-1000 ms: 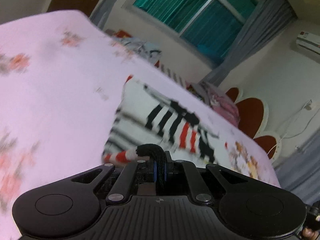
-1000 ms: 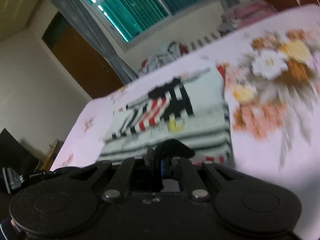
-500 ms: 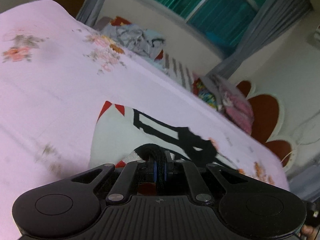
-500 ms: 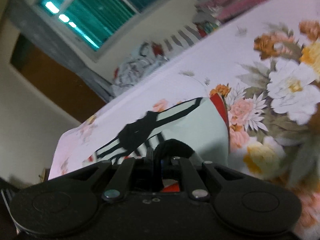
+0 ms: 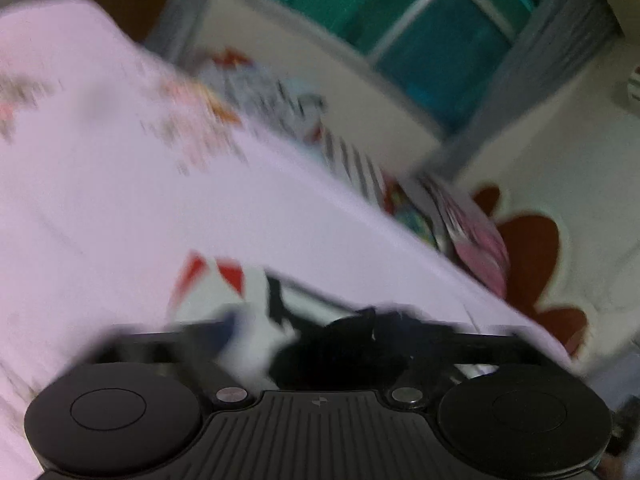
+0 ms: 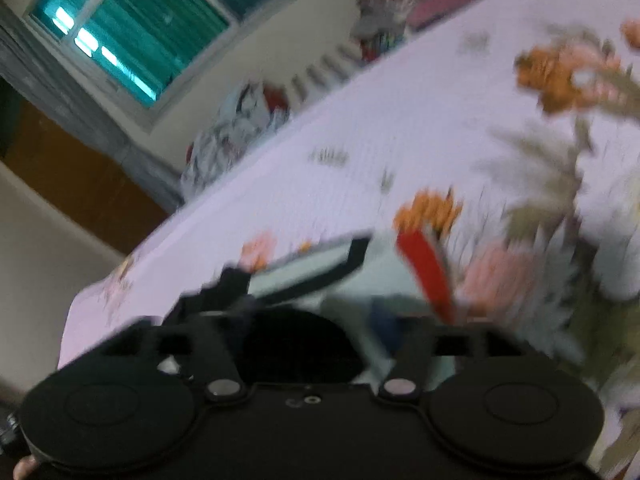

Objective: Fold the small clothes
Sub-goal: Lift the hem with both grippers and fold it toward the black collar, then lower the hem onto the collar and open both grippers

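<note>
Here, both views are motion-blurred, so we record only the coarse features. The task item is a small white knit garment with black stripes and red trim, lying folded and flat on the pale pink floral bedsheet.

Left wrist view: the garment sits directly ahead of the left gripper and slightly to its left, its near edge running under the spread fingers. We see a white field, two red triangular patches at the far left corner, and a black band crossing toward the right. Its long axis appears to run left to right across the gripper's line of sight, climbing a little to the right with the tilt of the view. The jaws are opening and already stand wide; white cloth shows in the gap, but the pads do not press on it.

Right wrist view: the same garment lies just ahead of the right gripper. A black-edged white panel slants up to the right, and a red strip marks the right-hand corner, next to orange and pink printed flowers. These jaws are also opening, with cloth visible between the fingers and no clamping that we can see.

Beyond the bed's far edge, a heap of mixed clothes sits below a teal window.
</note>
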The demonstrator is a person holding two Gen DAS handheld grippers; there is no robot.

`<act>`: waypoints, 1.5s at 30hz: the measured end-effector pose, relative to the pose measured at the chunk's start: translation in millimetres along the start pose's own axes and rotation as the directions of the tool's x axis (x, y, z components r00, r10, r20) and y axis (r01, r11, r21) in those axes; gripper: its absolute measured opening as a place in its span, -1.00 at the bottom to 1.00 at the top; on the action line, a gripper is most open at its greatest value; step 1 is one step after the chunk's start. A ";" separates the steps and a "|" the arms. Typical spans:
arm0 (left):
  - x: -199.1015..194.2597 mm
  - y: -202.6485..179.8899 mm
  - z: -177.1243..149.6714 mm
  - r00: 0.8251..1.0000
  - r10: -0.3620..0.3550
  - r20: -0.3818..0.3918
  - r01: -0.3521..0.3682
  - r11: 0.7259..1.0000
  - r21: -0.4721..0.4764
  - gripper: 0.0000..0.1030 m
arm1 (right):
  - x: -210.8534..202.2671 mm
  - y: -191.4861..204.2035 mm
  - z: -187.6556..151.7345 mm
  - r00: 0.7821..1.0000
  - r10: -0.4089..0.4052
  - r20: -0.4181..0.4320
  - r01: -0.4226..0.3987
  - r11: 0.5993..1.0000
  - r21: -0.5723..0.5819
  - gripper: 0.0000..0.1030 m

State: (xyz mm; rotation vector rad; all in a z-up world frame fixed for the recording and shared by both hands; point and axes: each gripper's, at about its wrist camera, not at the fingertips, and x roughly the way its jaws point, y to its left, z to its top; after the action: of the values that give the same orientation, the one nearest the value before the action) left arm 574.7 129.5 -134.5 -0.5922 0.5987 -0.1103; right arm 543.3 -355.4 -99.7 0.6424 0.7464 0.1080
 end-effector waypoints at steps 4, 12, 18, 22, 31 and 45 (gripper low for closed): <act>5.3 -5.4 9.9 0.999 0.016 -0.046 -0.013 0.997 0.082 0.56 | -10.7 -0.1 3.5 1.000 0.012 0.010 -0.012 1.000 -0.028 0.17; 59.2 -48.7 -23.4 0.946 0.239 -0.221 -0.084 0.836 0.543 0.36 | 29.4 41.5 -21.7 0.974 -0.207 -0.093 0.149 0.895 -0.421 -0.01; 36.0 -69.4 -24.8 0.978 0.201 -0.054 -0.125 0.776 0.619 -0.93 | 28.0 63.0 -36.2 0.971 -0.241 -0.008 0.190 0.785 -0.589 -0.91; 27.8 -58.2 -1.5 0.981 0.181 0.068 -0.188 0.819 0.542 -0.93 | 10.1 55.4 -19.1 0.981 -0.164 0.105 0.195 0.836 -0.513 -0.91; 62.1 -60.0 -17.8 0.949 0.315 -0.010 -0.243 0.751 0.614 -0.93 | 45.9 37.1 -22.3 0.955 -0.290 0.065 0.285 0.830 -0.479 -0.85; 55.7 -148.8 -79.1 0.973 0.194 -0.124 -0.057 0.723 0.689 0.22 | 86.7 123.4 -84.6 0.978 -0.200 -0.051 0.116 0.737 -0.666 -0.32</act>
State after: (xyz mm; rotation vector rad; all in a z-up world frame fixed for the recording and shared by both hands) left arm 586.7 -47.6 -132.4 0.1913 0.7263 -0.2481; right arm 567.2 -186.3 -126.9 -0.1180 0.8115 0.2432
